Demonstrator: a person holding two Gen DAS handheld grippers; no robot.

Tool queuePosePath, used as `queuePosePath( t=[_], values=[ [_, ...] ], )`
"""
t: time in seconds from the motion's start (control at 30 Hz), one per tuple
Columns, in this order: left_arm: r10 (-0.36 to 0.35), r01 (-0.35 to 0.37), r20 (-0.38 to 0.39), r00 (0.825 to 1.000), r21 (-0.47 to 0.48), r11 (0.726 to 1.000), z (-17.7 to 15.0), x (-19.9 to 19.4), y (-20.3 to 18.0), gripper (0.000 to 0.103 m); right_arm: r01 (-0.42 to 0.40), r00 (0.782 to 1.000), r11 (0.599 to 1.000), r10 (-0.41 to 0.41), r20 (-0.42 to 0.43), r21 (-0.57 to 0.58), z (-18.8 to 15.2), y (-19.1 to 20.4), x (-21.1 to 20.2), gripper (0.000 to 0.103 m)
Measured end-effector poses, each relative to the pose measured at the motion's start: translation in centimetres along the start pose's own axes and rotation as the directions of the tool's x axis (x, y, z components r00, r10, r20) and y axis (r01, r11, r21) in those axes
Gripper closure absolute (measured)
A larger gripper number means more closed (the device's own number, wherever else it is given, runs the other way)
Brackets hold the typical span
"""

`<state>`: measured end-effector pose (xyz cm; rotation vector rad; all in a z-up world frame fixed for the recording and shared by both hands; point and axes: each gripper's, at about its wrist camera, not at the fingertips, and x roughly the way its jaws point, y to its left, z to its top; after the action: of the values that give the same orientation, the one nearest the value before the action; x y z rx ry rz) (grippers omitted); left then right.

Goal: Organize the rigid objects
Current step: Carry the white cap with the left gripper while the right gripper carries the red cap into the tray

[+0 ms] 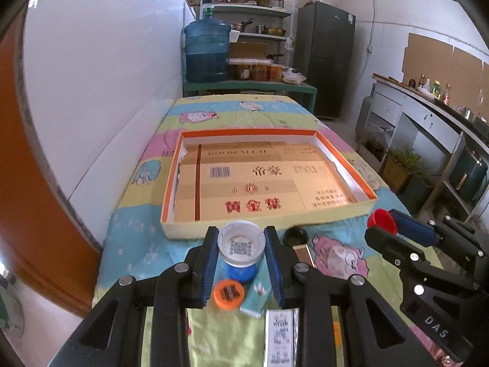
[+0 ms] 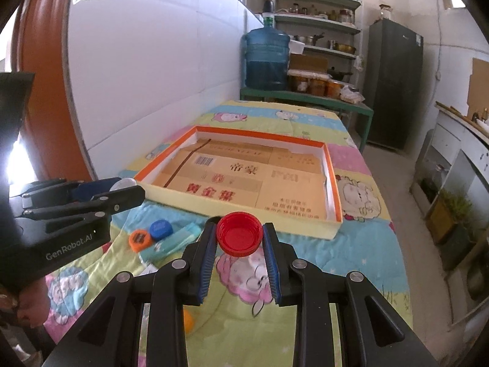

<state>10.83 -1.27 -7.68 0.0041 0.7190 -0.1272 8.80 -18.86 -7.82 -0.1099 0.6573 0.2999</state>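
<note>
My left gripper is shut on a white bottle cap, held open side up above the quilt, just short of the near wall of the shallow orange-rimmed box. My right gripper is shut on a red bottle cap, also held just short of the box. On the quilt under the left gripper lie a blue cap, an orange cap, a black cap and a light blue flat packet. The red cap also shows in the left wrist view.
The box is lined with flattened cardboard and holds nothing else. A white printed strip and a tan flat piece lie near me. A white tiled wall runs along the table's left. A green bench with a water jug stands beyond.
</note>
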Motion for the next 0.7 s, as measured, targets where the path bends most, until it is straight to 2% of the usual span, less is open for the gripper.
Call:
queuePosePath(
  t=[0.53,0.7],
  values=[
    [-0.038,0.040,-0.054,0.998,0.035,0.999,4.7,5.7,0.5,0.072,-0.015,0.997,1.000,0.016,-0.081,0.014,4.6,-3.8,6.4,0.072],
    [-0.031,0.034,-0.067,0.997,0.042,0.999,5.7,7.4,0.7,0.072,-0.024,0.994,0.999,0.026,-0.101,0.022,5.5,-4.4,8.0,0.072]
  ],
)
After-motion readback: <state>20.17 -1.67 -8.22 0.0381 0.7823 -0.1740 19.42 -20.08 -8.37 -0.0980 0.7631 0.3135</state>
